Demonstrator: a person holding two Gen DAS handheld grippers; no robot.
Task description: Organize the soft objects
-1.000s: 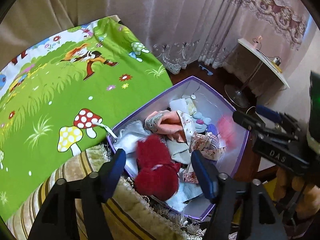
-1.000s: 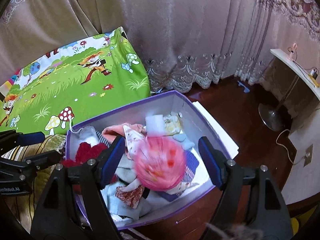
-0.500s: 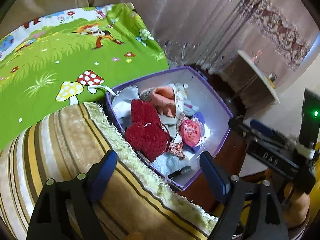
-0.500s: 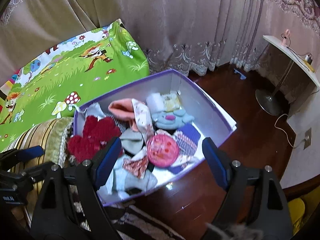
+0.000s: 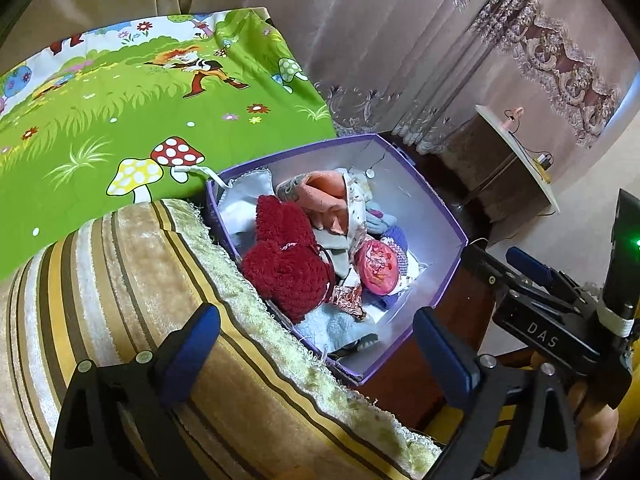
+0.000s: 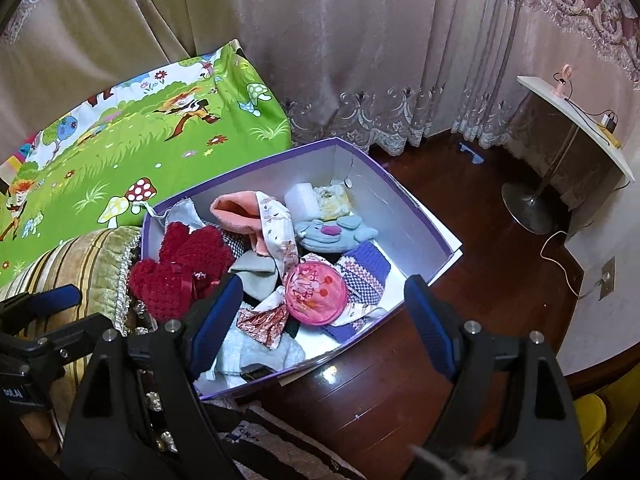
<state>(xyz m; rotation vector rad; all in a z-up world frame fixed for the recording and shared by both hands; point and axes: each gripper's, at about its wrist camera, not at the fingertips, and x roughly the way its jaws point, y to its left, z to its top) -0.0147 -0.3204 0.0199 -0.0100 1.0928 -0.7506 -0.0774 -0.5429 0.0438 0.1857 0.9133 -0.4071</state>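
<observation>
Soft things fill the purple box (image 6: 416, 216): a fuzzy red piece (image 6: 180, 268), a round pink pouch (image 6: 316, 292), a grey-blue mouse toy (image 6: 332, 234). Both grippers' jaws are spread, empty.

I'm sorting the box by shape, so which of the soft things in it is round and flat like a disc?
The pink pouch with the red cherry print, lying on top near the box's front.
</observation>
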